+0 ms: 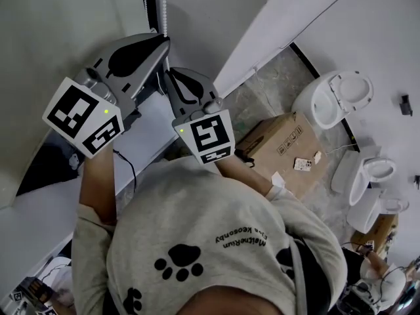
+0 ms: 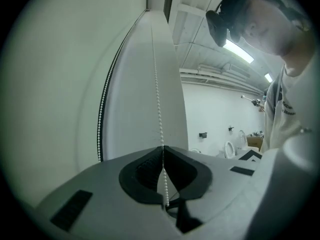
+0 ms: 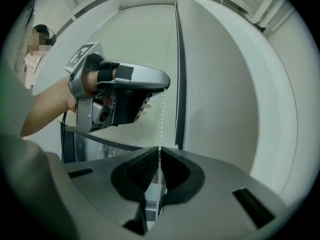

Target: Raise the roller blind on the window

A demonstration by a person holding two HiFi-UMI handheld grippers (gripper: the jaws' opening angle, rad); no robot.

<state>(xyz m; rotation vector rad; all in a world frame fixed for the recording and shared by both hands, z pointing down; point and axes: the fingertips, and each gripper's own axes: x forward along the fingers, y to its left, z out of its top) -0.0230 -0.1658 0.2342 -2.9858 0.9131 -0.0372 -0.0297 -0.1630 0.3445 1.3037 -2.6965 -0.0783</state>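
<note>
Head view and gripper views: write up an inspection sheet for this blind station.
Surface: mottled floor below the window.
Job's things: roller blind down, dark glass under its edge; bead chain beside it.
Clutter: cardboard box and toilets on the floor.
Grippers: left gripper and right gripper both shut on the bead chain, left above right.
Cables: black cable under the left gripper.
Surroundings: white wall, ceiling strip light.
</note>
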